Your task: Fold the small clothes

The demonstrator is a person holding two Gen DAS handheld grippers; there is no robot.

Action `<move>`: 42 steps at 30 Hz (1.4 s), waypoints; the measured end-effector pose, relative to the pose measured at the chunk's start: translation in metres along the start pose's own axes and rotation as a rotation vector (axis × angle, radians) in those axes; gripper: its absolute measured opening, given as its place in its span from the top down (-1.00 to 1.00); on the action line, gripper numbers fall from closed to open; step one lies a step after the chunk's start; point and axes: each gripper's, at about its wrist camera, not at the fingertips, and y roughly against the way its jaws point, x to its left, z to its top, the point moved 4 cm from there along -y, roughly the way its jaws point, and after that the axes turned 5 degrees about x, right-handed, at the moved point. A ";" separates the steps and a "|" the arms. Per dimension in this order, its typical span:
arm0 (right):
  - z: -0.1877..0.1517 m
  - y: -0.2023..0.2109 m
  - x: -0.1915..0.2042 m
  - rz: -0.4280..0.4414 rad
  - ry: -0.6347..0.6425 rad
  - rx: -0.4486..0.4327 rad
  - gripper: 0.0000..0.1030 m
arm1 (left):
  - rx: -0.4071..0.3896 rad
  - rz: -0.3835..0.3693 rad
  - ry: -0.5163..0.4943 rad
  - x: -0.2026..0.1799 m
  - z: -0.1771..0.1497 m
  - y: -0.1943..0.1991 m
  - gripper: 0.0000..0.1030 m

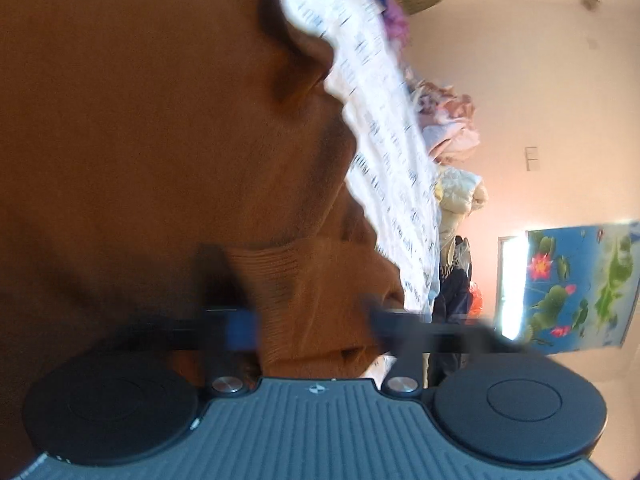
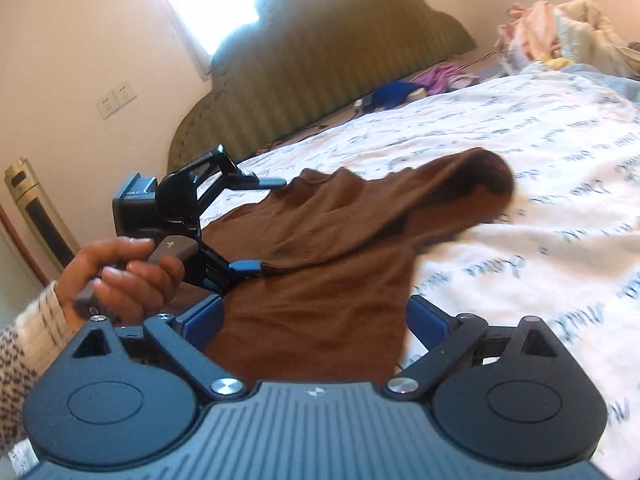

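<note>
A small brown knit garment (image 2: 320,248) lies on the white printed bedsheet (image 2: 520,152), one part folded over toward the right. My left gripper (image 2: 262,224) is open at the garment's left edge, its fingers spread wide apart along that edge. In the left wrist view the garment (image 1: 140,140) fills the left side and the ribbed hem lies between the spread fingers of the gripper (image 1: 312,320). My right gripper (image 2: 316,320) is open, its blue pads wide apart on either side of the garment's near end.
A green padded headboard (image 2: 320,48) stands at the far side of the bed. A pile of pink and cream clothes (image 2: 560,28) lies at the far right, with blue and purple items (image 2: 400,92) near the headboard. A standing appliance (image 2: 36,208) is at the left wall.
</note>
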 end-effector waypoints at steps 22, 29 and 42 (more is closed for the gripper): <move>0.010 0.017 -0.002 0.031 -0.002 -0.040 -0.91 | -0.276 0.266 -0.402 -0.041 0.041 0.197 0.94; 0.043 -0.006 -0.012 0.003 -0.005 -0.018 -0.91 | -0.351 0.370 -0.378 -0.001 0.063 0.231 0.94; 0.114 -0.135 -0.110 0.004 -0.330 0.067 0.21 | -0.261 0.146 -0.431 0.010 0.018 0.166 -0.41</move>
